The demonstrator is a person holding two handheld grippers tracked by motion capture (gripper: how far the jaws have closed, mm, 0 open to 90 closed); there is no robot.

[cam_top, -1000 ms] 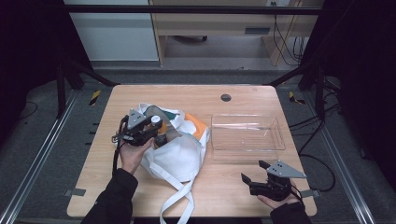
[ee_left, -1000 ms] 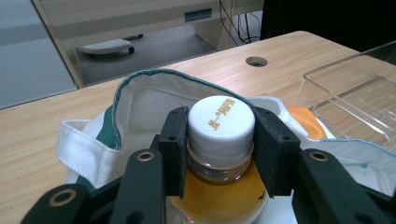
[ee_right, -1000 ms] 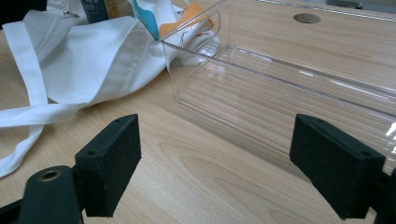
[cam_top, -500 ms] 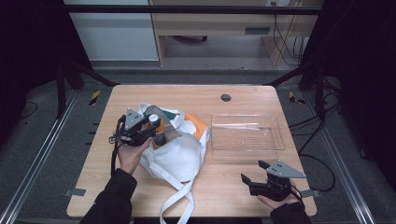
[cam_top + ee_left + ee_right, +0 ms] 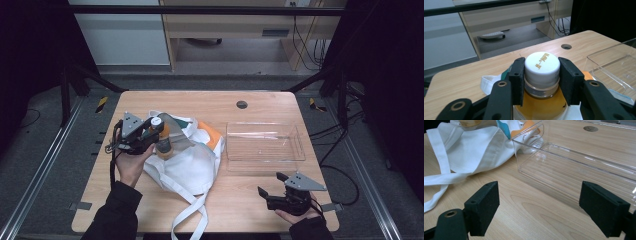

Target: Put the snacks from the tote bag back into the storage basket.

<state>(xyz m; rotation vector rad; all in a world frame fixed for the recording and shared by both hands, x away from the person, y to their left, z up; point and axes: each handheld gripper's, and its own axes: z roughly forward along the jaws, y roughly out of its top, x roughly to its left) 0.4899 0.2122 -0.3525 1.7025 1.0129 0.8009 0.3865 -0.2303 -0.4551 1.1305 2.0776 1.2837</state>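
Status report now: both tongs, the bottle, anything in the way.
Left tongs shut on bottle at its white cap, over the white bag. Right tongs open, empty, low over table. Clear tray empty; path to it unobstructed.

Lab recording bay, black frame rails [image 5: 200, 9], floor cables [image 5: 305, 45]

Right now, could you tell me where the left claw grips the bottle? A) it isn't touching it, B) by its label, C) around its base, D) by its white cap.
D: the left claw has both pads closed against the white cap of the bottle.
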